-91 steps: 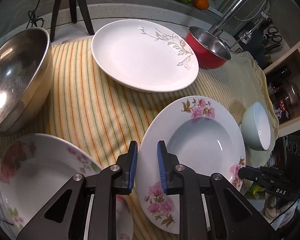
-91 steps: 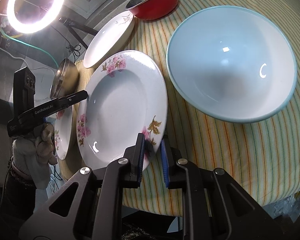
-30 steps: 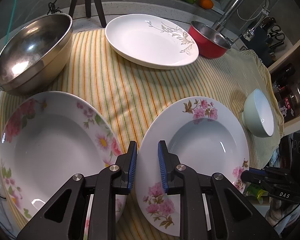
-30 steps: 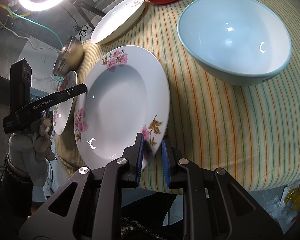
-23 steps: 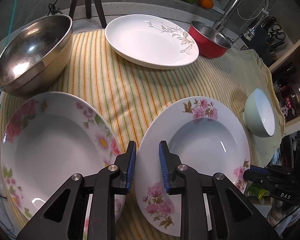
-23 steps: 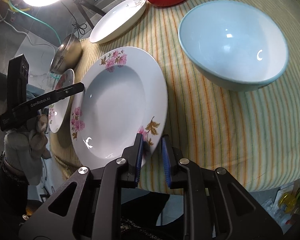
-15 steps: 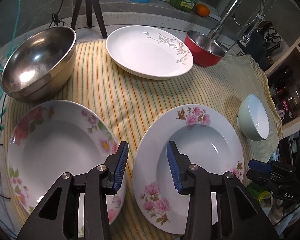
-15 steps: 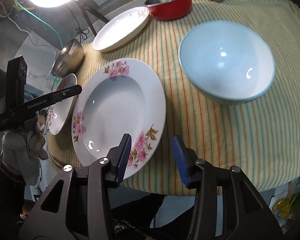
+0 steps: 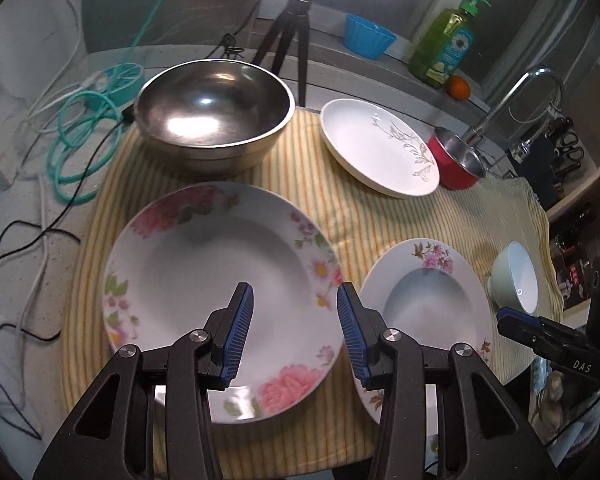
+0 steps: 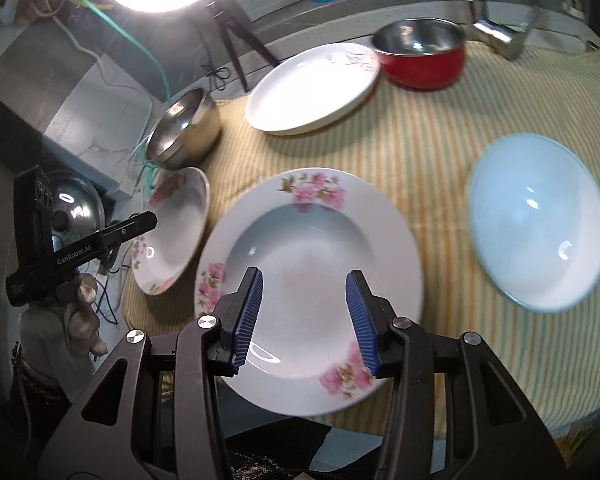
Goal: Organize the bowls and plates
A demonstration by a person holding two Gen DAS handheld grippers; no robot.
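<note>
Both grippers have let go within the last second. The left gripper (image 9: 295, 322), which was pinched nearly closed between the two floral plates, now hangs with its jaws spread wide and nothing between them, above the big rose plate (image 9: 220, 292) that lies flat on the striped cloth (image 9: 308, 184). The right gripper (image 10: 303, 316) was clamped on the near rim of the pink-blossom plate (image 10: 308, 264); its jaws are now wide apart too, and that plate lies on the cloth below them. So both plates have been set down side by side at the near edge, just beside each other; from the left view I can't quite tell if their rims touch. Untouched behind them are the steel bowl (image 9: 214, 114), the white leaf-sprig plate (image 9: 380, 148), the red pot (image 9: 458, 166) and, to the right, the pale blue bowl (image 10: 538, 220). My guess is this placement is finished and either hand is free for the next dish
</note>
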